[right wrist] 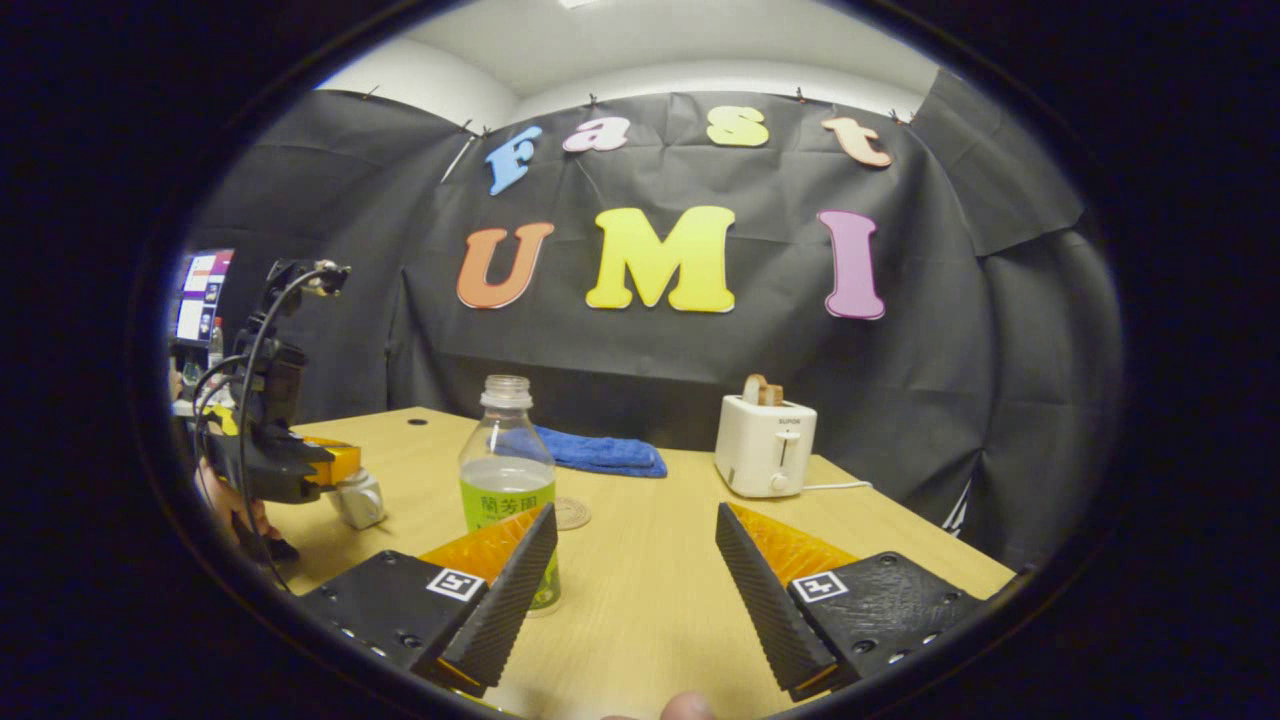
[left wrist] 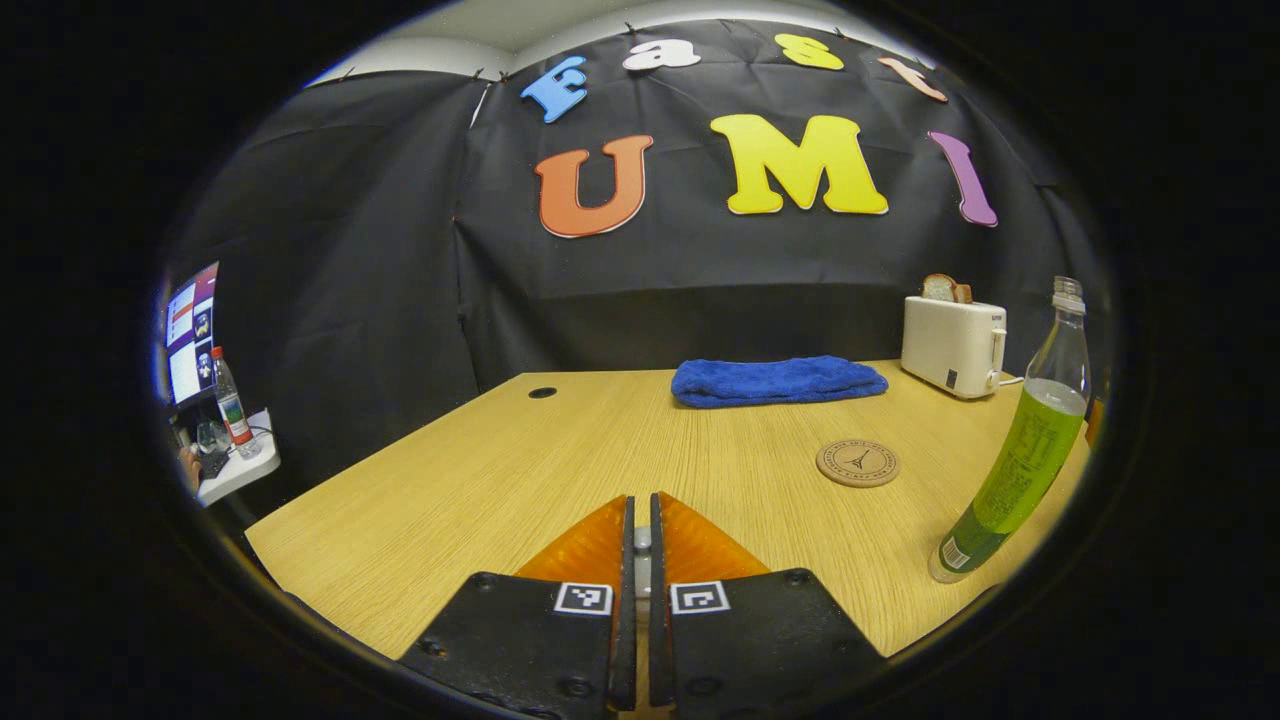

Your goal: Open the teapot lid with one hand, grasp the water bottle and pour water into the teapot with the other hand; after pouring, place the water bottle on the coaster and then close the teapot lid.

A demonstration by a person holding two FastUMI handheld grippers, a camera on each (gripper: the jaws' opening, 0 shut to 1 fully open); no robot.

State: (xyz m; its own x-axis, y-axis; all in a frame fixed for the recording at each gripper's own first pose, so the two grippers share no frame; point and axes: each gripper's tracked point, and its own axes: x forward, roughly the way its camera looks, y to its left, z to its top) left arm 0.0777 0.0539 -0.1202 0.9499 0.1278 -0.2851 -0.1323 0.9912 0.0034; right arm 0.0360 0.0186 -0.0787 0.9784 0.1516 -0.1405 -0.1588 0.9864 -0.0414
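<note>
Water bottle (right wrist: 507,470) stands upright on the bench (right wrist: 650,560), cap off, green drink filling roughly the lower half. In the left gripper view the same bottle (left wrist: 1025,450) sits at the right edge of the bench (left wrist: 560,450).

Coaster (right wrist: 572,513), round and cork-coloured, lies flat just behind the bottle and to its right, bare. In the left gripper view the coaster (left wrist: 858,463) is left of the bottle, apart from it.

Right claw (right wrist: 637,580): spread wide, nothing between the fingers. Its left finger (right wrist: 505,595) overlaps the bottle's base in the picture; cannot tell whether it touches.

Left claw (left wrist: 641,560): clenched, fingers nearly together, holding nothing that I can make out. In the right gripper view the left claw (right wrist: 335,465) hangs left of the bottle, close above a small pale object (right wrist: 358,498) on the bench; too small to identify.

Blue towel (right wrist: 598,452), folded, lies behind the bottle. White toaster (right wrist: 766,445) with bread in its slot stands to the right of the bottle, farther back.
</note>
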